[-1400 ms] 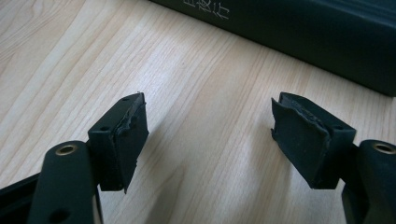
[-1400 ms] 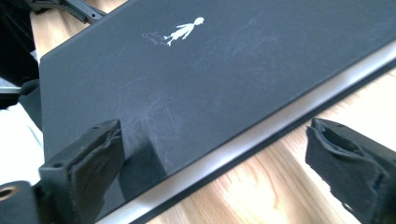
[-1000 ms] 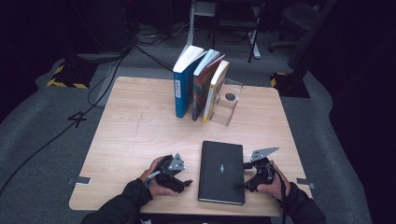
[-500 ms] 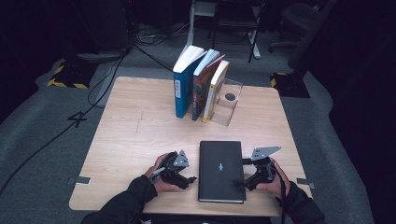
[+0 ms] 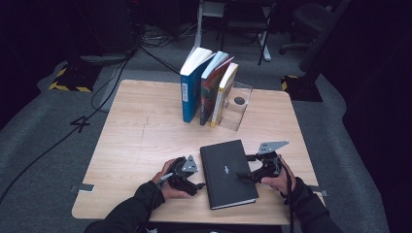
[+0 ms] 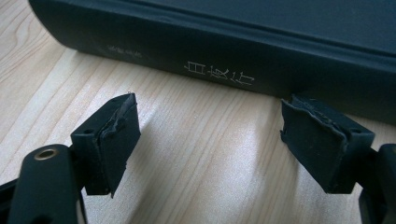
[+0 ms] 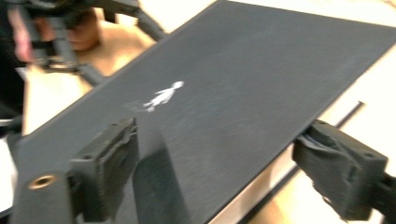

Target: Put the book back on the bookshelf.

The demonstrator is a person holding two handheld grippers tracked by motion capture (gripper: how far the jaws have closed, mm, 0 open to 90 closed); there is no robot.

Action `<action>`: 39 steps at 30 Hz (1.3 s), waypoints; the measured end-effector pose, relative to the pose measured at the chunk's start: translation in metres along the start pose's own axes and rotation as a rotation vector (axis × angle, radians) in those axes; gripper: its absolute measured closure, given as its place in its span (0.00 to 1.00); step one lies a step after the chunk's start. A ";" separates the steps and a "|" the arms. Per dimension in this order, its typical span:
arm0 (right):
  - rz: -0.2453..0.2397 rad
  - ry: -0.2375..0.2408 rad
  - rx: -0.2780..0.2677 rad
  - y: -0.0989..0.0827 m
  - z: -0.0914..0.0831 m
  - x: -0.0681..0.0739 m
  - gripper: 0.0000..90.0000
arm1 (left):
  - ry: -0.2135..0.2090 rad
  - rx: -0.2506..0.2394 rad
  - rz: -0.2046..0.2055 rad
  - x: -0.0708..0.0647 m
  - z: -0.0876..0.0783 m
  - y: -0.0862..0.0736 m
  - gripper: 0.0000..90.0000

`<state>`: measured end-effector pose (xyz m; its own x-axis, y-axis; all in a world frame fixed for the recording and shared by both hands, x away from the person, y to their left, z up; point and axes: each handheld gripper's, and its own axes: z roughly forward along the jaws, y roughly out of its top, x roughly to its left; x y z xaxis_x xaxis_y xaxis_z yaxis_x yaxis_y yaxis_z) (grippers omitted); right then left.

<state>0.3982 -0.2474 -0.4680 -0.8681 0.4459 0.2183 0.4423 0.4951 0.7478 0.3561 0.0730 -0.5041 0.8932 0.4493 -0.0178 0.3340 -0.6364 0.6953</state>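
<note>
Black book [image 5: 227,172] flat on table [image 5: 141,141]; right hand-held gripper [image 5: 247,174] closing over its edge.

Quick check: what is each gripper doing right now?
Left gripper: open, holding nothing, beside the black book.
Right gripper: jaws just been closing around the book's edge, one above the cover, one below; not yet pressing.

Black book [image 5: 227,171] flat near table's front edge
</note>
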 end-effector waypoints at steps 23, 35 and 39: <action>-0.042 0.009 0.093 -0.031 -0.023 0.027 0.27 | 0.025 0.007 -0.028 -0.011 -0.015 -0.015 0.20; -0.087 -0.134 0.164 -0.056 -0.042 0.013 0.36 | -0.025 0.024 0.021 -0.055 -0.020 -0.021 0.17; -0.123 -0.095 0.177 -0.056 -0.033 0.019 0.35 | -0.037 0.028 0.041 -0.063 -0.017 -0.018 0.17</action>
<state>0.3500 -0.2910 -0.4852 -0.8967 0.4377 0.0661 0.3742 0.6698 0.6414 0.2883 0.0666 -0.5031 0.9165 0.3997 -0.0168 0.3050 -0.6709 0.6759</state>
